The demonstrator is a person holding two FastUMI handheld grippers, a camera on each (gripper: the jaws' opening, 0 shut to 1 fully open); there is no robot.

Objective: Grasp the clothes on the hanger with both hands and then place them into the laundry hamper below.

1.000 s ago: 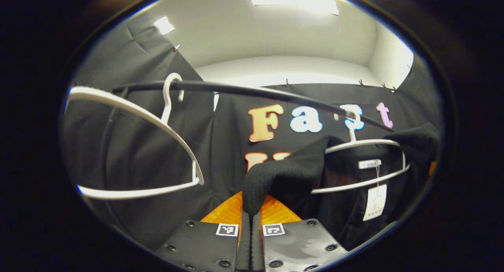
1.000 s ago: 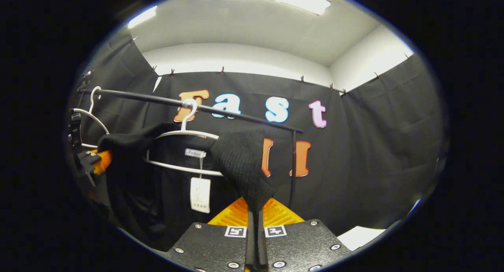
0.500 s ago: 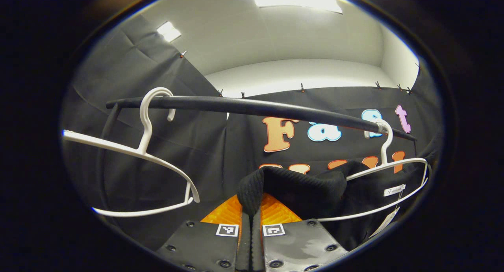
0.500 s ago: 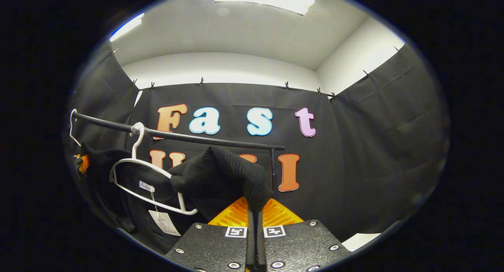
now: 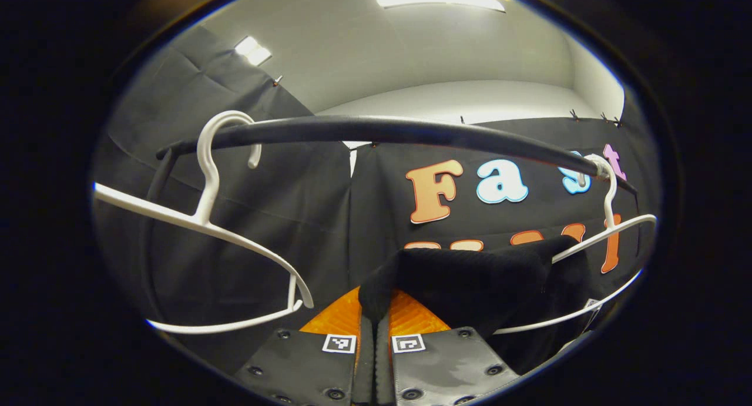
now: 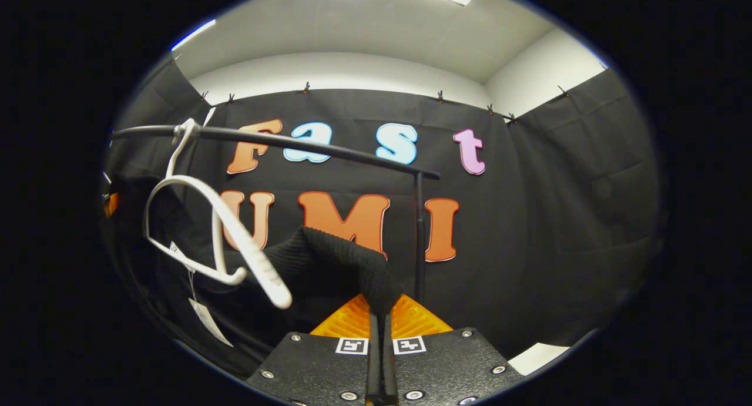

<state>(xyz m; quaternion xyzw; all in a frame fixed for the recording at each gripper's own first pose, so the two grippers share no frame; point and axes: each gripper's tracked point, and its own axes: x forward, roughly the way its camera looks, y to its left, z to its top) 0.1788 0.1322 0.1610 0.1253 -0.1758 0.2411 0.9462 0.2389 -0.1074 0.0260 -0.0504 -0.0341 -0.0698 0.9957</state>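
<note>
— What have you got in your claws?

— Your left claw (image 5: 374, 312) is clenched on a fold of the black garment (image 5: 470, 277), a ribbed knit with a soft, thick edge that bulges just above the fingertips. Your right claw (image 6: 380, 312) pinches another fold of the same black garment (image 6: 335, 265), both fingers pressed together on the cloth.

— Where does the rest of it sit?

— It drapes off the white hanger (image 6: 217, 230), a thin curved plastic frame tilted on the rail (image 6: 305, 144). In the right gripper view one hanger arm juts forward across the knit, just beside your right claw, and a paper tag (image 6: 205, 321) dangles under it. In the left gripper view the same white hanger (image 5: 605, 235) pokes out of the cloth at the right.

— Anything else close by?

— A bare white hanger (image 5: 205, 224) hooks over the round black rail (image 5: 376, 130) at your left, well apart from the cloth. The rail's upright post (image 6: 419, 235) stands just behind your right claw.
</note>
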